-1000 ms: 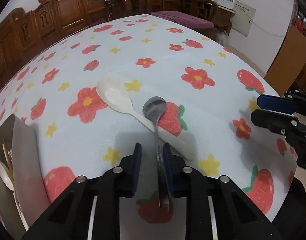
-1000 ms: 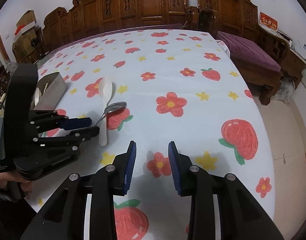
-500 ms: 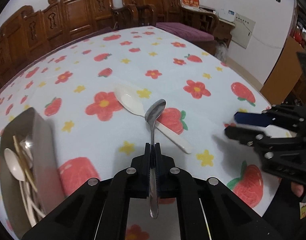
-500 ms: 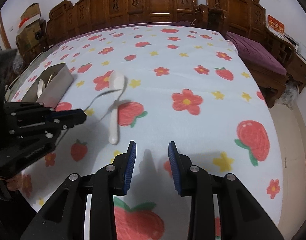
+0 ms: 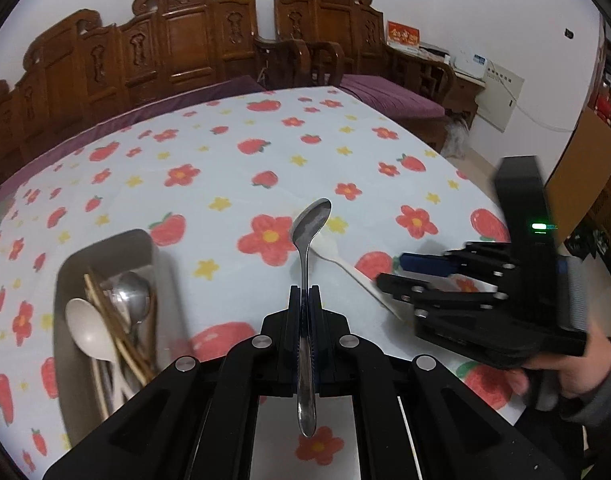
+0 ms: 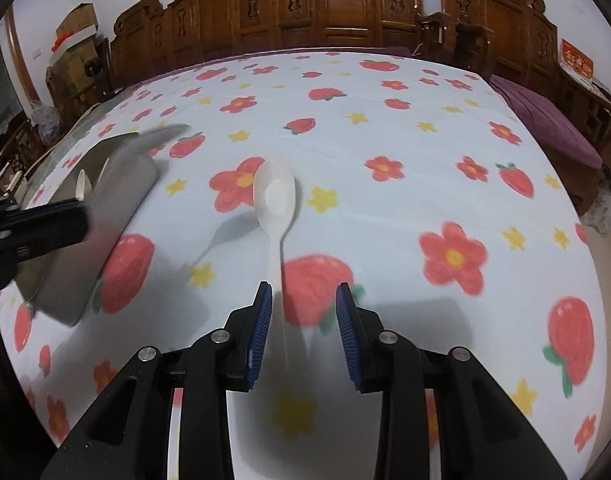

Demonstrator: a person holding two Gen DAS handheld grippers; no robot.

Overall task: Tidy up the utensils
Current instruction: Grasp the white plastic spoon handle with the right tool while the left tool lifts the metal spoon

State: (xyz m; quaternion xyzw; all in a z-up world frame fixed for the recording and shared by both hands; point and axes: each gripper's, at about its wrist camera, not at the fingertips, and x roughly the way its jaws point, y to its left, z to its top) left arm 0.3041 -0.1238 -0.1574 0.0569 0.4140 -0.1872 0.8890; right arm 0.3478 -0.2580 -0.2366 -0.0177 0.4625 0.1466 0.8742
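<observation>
The left hand-held gripper [image 5: 304, 300] is clamped on the handle of a metal spoon [image 5: 307, 264], bowl pointing toward 12 o'clock above the surface [image 5: 265, 152]. The right hand-held gripper [image 6: 304, 320] stands wide around the white spoon [image 6: 275, 208] lying there. A grey utensil tray [image 5: 105, 248] sits at 9 o'clock of the metal spoon.

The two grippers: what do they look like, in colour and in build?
Both are black linkage frames with silver pivot screws. The right gripper has blue ribbed pads. Seen from the left gripper, its body carries a lit green lamp; the hand wears a grey sleeve.
</observation>
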